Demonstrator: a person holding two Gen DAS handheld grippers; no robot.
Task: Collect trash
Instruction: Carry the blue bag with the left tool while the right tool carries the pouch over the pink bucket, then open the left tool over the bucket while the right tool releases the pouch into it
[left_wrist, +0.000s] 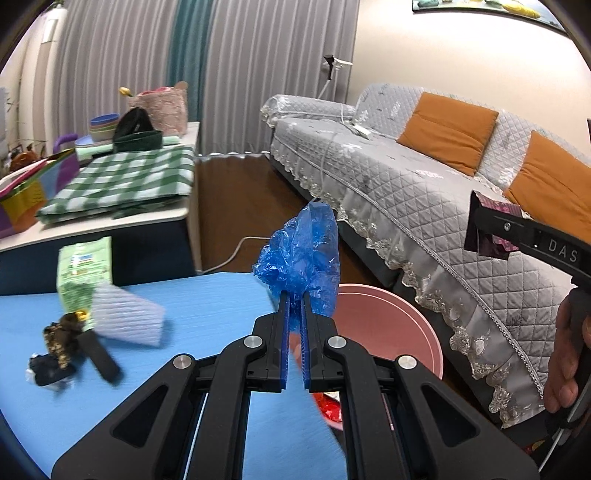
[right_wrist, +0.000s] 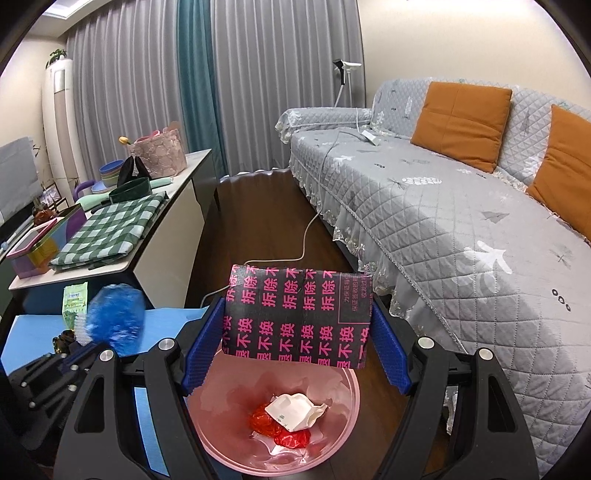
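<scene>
right gripper (right_wrist: 297, 347) jaws hold the black-and-pink box (right_wrist: 297, 317) over the pink bin (right_wrist: 343, 439) — release it centred; left gripper (left_wrist: 294, 295) jaws pinch blue plastic bag (left_wrist: 299, 251) — drop it next.

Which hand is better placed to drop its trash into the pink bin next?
Right. The right gripper holds the black and pink box directly above the pink bin. The left gripper, shut on the blue plastic bag, hangs beside the rim over the blue table.

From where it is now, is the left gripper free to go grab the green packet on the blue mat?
Probably not yet. The left gripper is shut on the blue plastic wad, so its jaws are occupied. The green packet itself lies uncovered on the blue mat.
</scene>
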